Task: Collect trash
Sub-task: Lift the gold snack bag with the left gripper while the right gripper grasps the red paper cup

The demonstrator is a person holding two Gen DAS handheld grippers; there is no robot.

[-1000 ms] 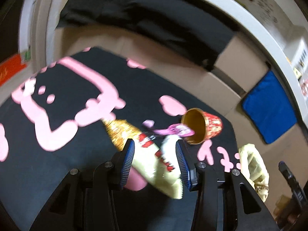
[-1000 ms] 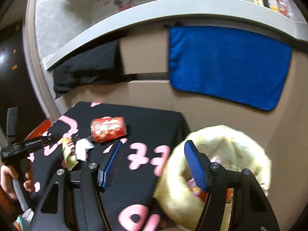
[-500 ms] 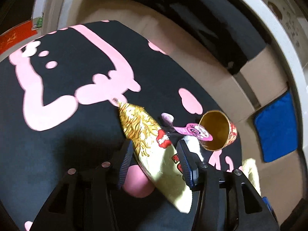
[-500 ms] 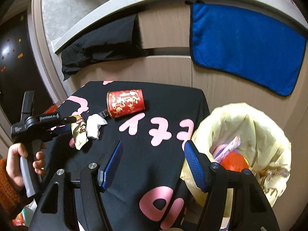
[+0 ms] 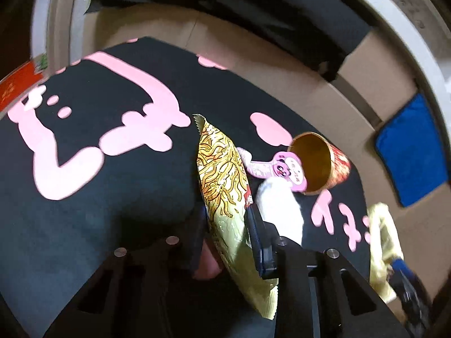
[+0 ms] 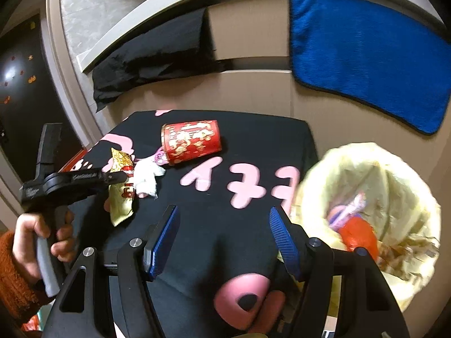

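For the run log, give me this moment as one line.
left gripper: closing on noodle packet | right gripper: open, empty, over table cloth | cup, tissue: uncollected | bin bag: beside table

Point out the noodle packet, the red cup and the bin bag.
noodle packet [image 5: 222, 174], left wrist view, on its printed front face.
red cup [image 6: 190, 142], right wrist view, on its patterned side wall.
bin bag [image 6: 400, 186], right wrist view, on its pale yellow inner wall.
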